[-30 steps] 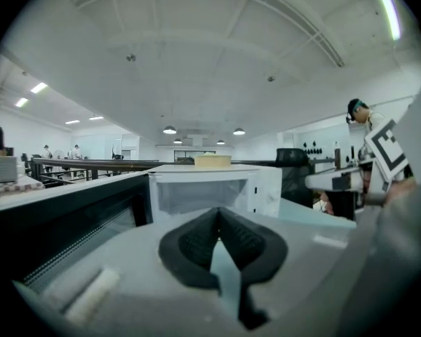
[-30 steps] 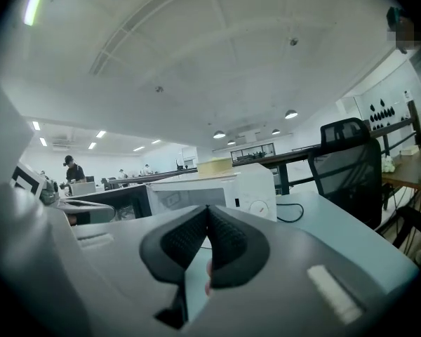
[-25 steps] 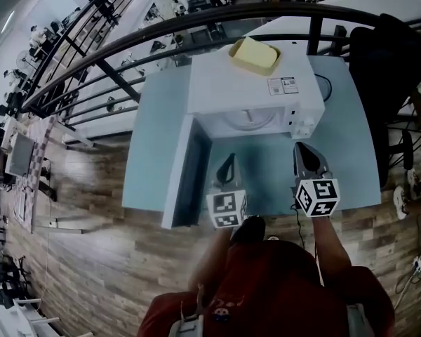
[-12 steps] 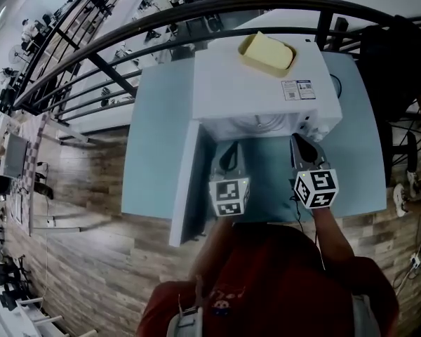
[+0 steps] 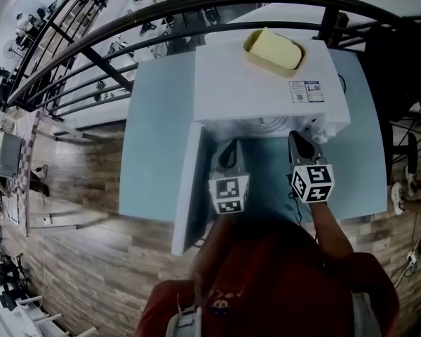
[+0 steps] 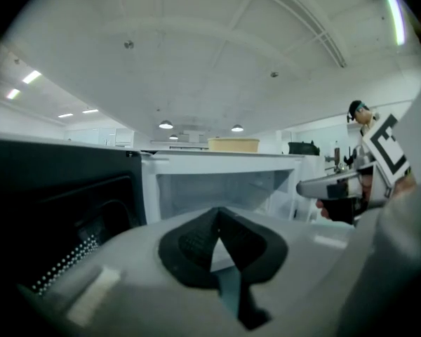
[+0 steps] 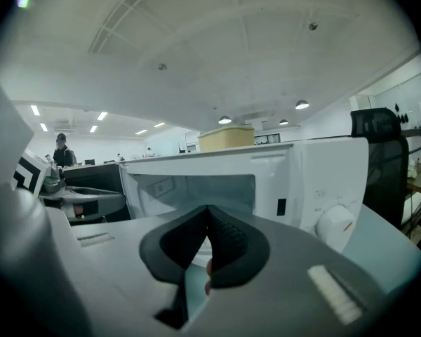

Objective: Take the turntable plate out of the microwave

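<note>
**A:** How did it look, starting from the left?

**B:** The microwave door (image 5: 187, 181) hung open on the left. Beside it the left gripper (image 5: 229, 148) pointed into the cavity, with its jaws pressed together and nothing between them.

**A:** And the turntable plate?

**B:** It was inside the microwave (image 5: 266, 83), on the cavity floor. From the head view only a pale sliver of the turntable plate (image 5: 266, 124) showed under the front edge of the top. Just right of that, near the dial (image 7: 335, 225), the right gripper (image 5: 295, 139) was also closed tight and empty.

**A:** How did you expect the plate to handle?

**B:** I took it for glass, so stiff, fairly heavy and slick on the pads. It would likely chip if it knocked the frame or dropped onto the table (image 5: 151, 139).

**A:** Where would you have gripped it?

**B:** The rim was the only real hold, with one jaw over the edge and one under. I would have put the left gripper on the left side and the right gripper on the right. Both sets of jaws had to part first. I judged it should be lifted level, since a tilted plate could slide out of the pads.
</note>
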The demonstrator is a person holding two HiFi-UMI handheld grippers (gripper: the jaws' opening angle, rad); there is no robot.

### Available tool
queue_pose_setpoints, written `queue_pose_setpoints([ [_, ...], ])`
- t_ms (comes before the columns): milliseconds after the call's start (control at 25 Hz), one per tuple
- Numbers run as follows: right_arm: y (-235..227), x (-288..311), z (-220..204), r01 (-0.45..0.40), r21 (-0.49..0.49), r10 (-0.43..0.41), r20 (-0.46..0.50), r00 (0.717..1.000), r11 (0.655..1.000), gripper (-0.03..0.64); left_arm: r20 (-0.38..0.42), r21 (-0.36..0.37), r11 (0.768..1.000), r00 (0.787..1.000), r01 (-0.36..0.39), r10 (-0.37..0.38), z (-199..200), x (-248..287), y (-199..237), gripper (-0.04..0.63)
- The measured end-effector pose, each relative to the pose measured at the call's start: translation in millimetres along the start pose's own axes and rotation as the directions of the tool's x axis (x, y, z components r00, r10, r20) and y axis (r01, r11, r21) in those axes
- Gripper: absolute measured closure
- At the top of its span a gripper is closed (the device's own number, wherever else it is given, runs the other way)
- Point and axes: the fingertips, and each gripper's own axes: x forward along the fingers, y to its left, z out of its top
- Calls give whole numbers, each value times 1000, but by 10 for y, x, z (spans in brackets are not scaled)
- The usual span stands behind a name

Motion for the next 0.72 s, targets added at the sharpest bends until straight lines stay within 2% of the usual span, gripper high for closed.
queue_pose_setpoints([
  [320, -31, 306, -253, -4, 69, 8, -62, 998, 998, 615, -13, 0, 1000, 1000, 20, -20, -101, 153, 46, 597],
  [560, -69, 519, -512, -4, 235, 37, -136, 990, 972, 519, -25, 0, 999, 999, 43, -43, -169, 177, 61, 597],
  [720, -107, 671, -655, 18, 288, 32, -168, 985, 957, 491, -31, -4, 999, 999, 44, -44, -230, 219, 117, 596],
])
